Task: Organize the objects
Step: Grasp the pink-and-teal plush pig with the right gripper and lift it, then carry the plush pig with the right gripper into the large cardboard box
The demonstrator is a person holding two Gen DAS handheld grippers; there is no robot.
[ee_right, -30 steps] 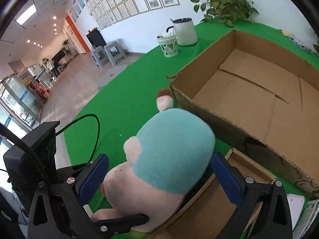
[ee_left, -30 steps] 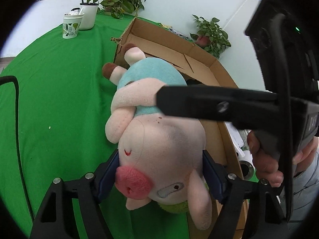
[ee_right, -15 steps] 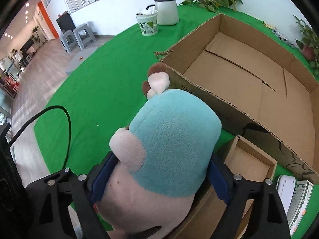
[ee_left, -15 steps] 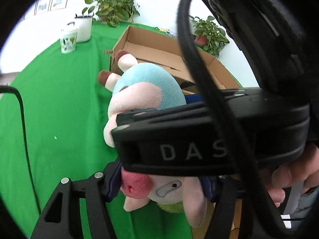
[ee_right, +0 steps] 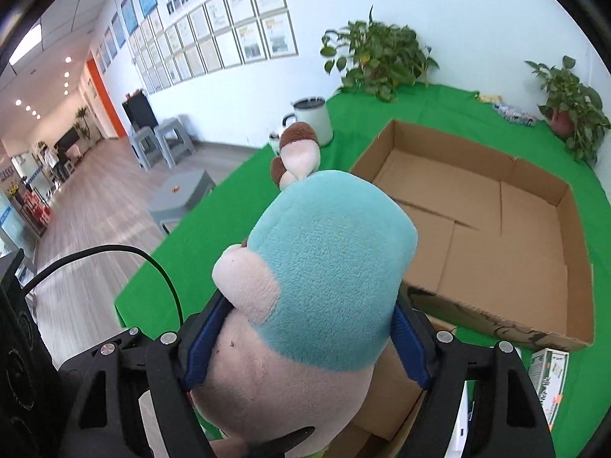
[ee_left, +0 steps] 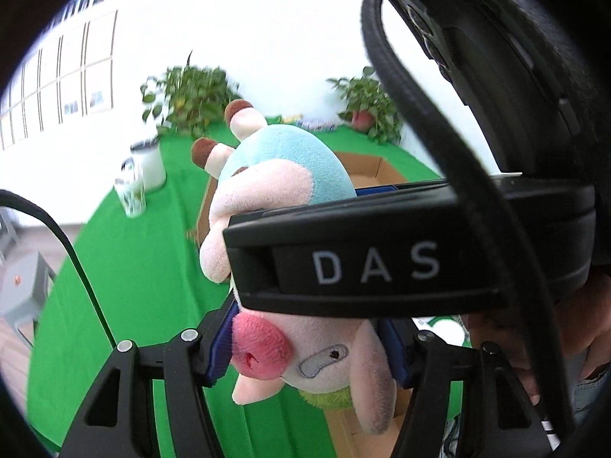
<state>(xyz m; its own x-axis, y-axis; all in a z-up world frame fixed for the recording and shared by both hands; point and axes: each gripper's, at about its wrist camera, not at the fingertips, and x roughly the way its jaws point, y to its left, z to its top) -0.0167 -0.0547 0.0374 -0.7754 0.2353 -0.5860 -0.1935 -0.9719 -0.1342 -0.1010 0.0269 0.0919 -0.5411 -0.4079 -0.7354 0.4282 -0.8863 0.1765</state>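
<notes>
Open cardboard box [ee_right: 477, 221] beyond plush pig [ee_right: 324, 267]

The pig [ee_right: 305, 286] is soft, fuzzy plush; the box [ee_right: 496, 221] matt brown cardboard; the tablecloth [ee_right: 214, 221] matt green cloth; the floor [ee_right: 84, 221] smooth wood.

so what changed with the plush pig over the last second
Both tools closed onto the plush pig: the left tool on its head, the right tool on its body, and lifted it off the green cloth. The cardboard box stayed put.
</notes>
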